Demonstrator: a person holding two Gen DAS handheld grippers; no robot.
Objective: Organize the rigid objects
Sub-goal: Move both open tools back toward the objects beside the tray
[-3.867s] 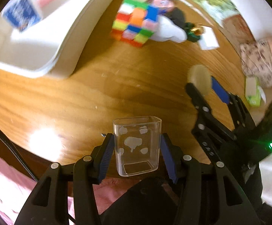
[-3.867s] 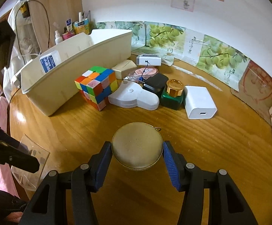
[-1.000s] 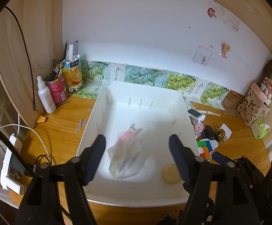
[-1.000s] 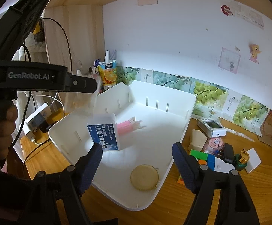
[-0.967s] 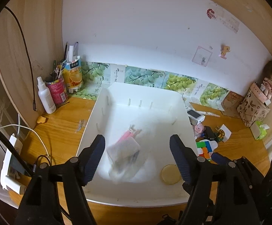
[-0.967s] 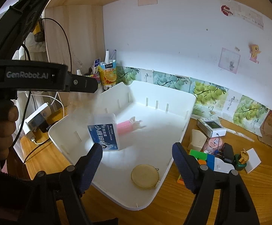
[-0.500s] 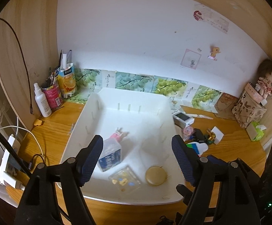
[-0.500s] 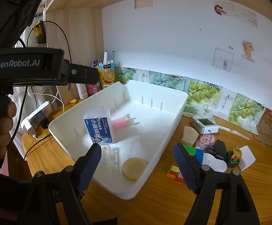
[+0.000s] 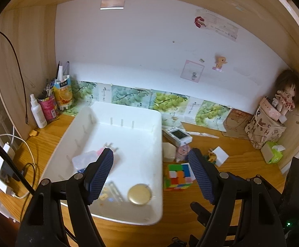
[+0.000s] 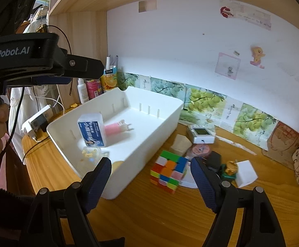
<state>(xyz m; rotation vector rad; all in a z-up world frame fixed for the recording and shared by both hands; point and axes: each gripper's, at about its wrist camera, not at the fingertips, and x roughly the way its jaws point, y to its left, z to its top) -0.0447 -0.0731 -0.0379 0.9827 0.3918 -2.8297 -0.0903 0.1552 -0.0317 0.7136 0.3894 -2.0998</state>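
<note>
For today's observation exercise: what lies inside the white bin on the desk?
In the white bin: a blue-labelled box, a pink item, a clear cup and a round gold disc. Gripper fingers hide part of the floor.

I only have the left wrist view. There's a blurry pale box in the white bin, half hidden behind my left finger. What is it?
Observer: The right wrist view shows a white box with a blue label, standing upright in the white bin.
Operator: And the clear thing near the bin's front?
Observer: A clear container with pale spots, just in front of that box. It is too blurred to tell if it is upright.
Operator: Is the right gripper carrying anything?
Observer: No. The right gripper has its jaws open with nothing between the pads.
</note>
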